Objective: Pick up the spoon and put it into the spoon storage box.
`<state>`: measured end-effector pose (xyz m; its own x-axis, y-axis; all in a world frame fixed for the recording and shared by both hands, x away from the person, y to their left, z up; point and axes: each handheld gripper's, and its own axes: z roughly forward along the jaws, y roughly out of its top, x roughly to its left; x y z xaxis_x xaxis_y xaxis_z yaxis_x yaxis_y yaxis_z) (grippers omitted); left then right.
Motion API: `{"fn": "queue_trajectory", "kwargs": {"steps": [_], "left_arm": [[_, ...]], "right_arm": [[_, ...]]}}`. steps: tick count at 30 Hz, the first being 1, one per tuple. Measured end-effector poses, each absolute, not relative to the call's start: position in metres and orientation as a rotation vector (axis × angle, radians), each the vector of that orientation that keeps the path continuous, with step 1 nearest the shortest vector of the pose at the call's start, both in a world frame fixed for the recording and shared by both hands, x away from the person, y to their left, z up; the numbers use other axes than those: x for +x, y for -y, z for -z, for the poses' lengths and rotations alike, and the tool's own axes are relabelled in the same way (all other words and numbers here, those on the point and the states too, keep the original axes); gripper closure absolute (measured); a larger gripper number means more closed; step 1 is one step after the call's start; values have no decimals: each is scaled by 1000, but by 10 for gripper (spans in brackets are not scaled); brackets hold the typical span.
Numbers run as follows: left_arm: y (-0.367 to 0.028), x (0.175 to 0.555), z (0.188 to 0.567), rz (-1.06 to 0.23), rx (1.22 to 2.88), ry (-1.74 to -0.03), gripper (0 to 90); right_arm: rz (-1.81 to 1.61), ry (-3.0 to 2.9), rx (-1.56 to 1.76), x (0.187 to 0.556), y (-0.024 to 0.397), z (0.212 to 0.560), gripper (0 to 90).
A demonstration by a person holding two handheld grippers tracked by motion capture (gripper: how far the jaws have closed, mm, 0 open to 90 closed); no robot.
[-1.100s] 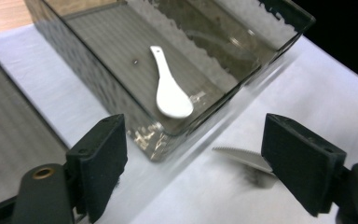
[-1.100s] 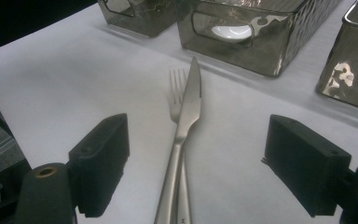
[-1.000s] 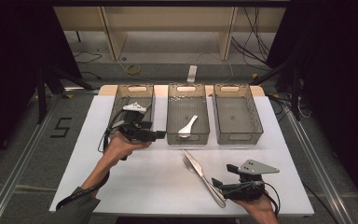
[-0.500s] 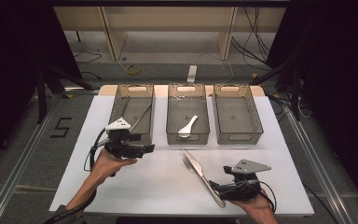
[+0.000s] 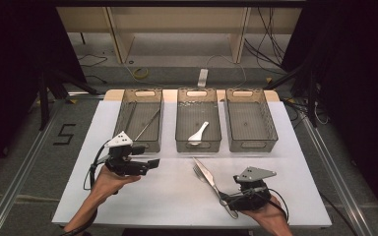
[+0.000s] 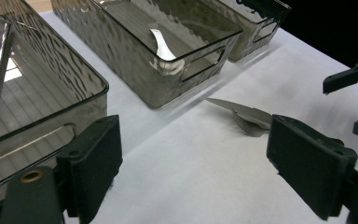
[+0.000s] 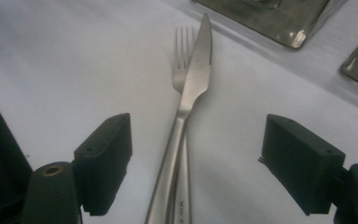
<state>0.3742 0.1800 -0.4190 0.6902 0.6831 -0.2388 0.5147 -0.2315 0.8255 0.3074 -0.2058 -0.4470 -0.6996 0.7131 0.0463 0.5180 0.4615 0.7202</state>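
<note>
The knife lies on the white table, in front of the middle bin, its blade tip pointing back toward that bin and its handle running forward toward the person's side. In the right gripper view the knife rests on top of a fork, the two stacked almost along one line, with the fork's tines showing just left of the serrated blade and its handle under the knife's handle. The right tongs sit low at the handle end of this pair, in front of the middle bin and a little to its right; the jaws stand wide apart with the two handles between them, and no pad touches the metal, so they hold nothing. The left tongs hover in front of the left bin, just off its near wall, pointing across toward the knife; they too gape wide and are empty. In the left gripper view the knife's tip shows between the open jaws, well apart from them, with the fork's head under it. A white spoon lies inside the middle bin, and a thin metal rod leans slantwise in the left bin. The right bin, beside the middle bin, has nothing visible in it.
</note>
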Motion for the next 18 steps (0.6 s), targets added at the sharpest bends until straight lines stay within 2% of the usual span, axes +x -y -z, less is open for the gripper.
{"fn": "queue_trajectory", "kwargs": {"steps": [18], "left_arm": [[-187,363,420,-253,1886,-938,165]], "right_arm": [[-895,-2583,1070,329,188,453,291]]}}
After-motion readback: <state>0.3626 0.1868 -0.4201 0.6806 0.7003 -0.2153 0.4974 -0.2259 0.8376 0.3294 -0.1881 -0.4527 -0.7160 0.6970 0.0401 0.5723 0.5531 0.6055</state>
